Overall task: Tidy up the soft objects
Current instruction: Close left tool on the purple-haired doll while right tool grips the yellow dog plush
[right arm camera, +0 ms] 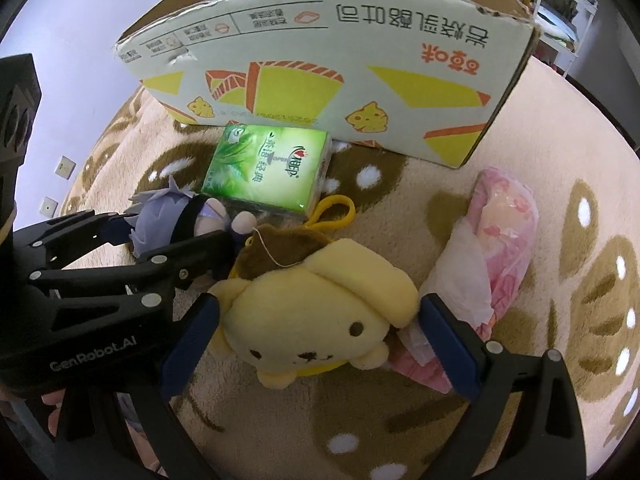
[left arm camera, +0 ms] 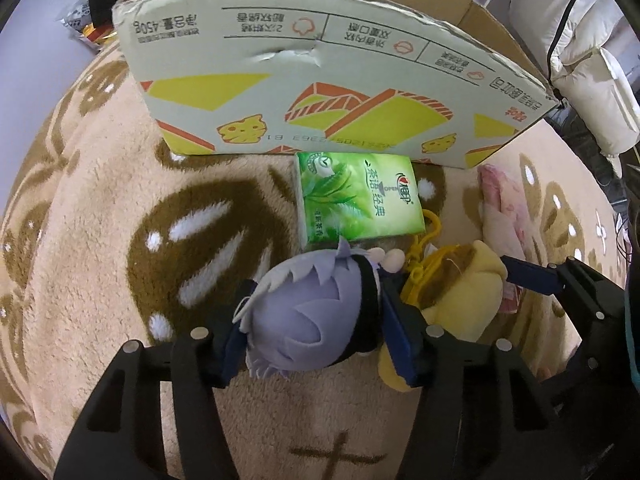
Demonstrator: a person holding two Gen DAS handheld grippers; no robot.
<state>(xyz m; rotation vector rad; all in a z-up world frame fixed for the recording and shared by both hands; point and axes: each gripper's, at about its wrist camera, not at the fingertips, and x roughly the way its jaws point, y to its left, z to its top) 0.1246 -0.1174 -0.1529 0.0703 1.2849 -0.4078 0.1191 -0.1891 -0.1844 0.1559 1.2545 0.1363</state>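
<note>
A purple-haired plush doll (left arm camera: 316, 312) lies on the rug between the fingers of my left gripper (left arm camera: 320, 344), which press its sides; it also shows in the right wrist view (right arm camera: 176, 216). A yellow dog plush (right arm camera: 320, 312) with a brown cap and yellow clip lies between the fingers of my right gripper (right arm camera: 320, 340), which stand open around it. It also shows in the left wrist view (left arm camera: 464, 300). A green tissue pack (left arm camera: 360, 200) (right arm camera: 268, 168) lies in front of the cardboard box (left arm camera: 320, 80) (right arm camera: 340, 60). A pink plastic-wrapped soft pack (right arm camera: 492, 264) lies to the right.
Everything sits on a beige and brown plush rug (left arm camera: 120, 240) (right arm camera: 520, 160). The open box stands at the back. White padded bedding (left arm camera: 580, 60) lies at the right. Snack packets (left arm camera: 84, 24) lie at the far left by the wall.
</note>
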